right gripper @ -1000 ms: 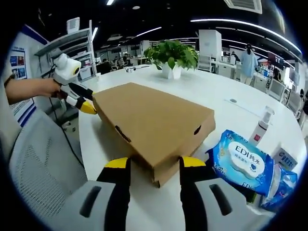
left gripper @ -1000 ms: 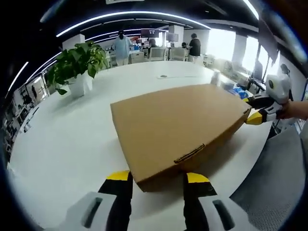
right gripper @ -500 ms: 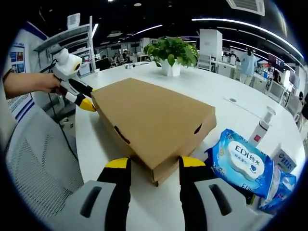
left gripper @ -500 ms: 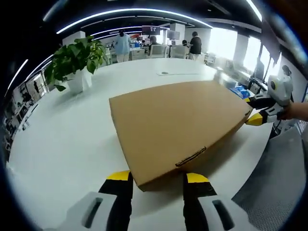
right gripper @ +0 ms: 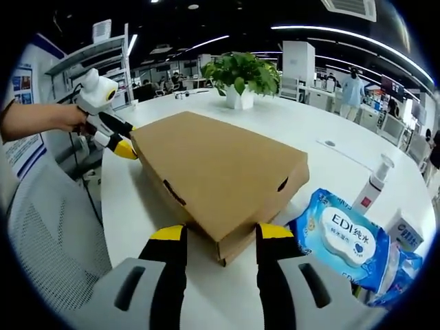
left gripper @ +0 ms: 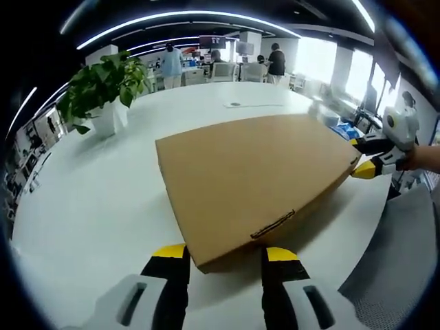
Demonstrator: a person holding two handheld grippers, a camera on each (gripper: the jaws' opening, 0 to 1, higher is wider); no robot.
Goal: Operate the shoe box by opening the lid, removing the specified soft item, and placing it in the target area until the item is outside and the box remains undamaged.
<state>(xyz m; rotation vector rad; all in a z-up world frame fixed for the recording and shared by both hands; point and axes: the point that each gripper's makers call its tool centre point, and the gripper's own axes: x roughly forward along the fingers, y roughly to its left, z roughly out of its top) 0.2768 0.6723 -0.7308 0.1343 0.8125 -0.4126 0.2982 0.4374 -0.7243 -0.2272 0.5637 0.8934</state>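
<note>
Box [left gripper: 251, 180] lying flat and closed on the white table [left gripper: 89, 192] in the left gripper view, one corner poking straight into the gap of the left gripper [left gripper: 225, 253]. Yellow-tipped fingers [left gripper: 169, 251] standing apart, one on either side of that corner — bracketing it rather than clamping it, as far as can be judged. Long axis of the box running away from this corner toward the upper right, ending at the far corner where the right gripper [left gripper: 364, 162] is meeting the cardboard. Thumb slot [left gripper: 271, 223] cut along the lid edge just right of the near corner, so lifting probably needing a push upward from under that edge.

Turning to the right gripper view: same box [right gripper: 216, 172] seen from the opposite end, lid still down, nearest corner sitting between the fingers [right gripper: 275, 232] of the right gripper [right gripper: 220, 234], again spread apart with cardboard in the gap. Box stretching away to the upper left, where the left gripper [right gripper: 118, 146] is touching the far corner, yellow tips against it. Pack of wet wipes [right gripper: 344, 237] lying just beside the box on the right, a spray bottle [right gripper: 371, 184] behind it, a potted plant [right gripper: 240, 75] farther back.

Both grippers equally near, one at each end of the diagonal — neither having the advantage, lid not yet raised.
</note>
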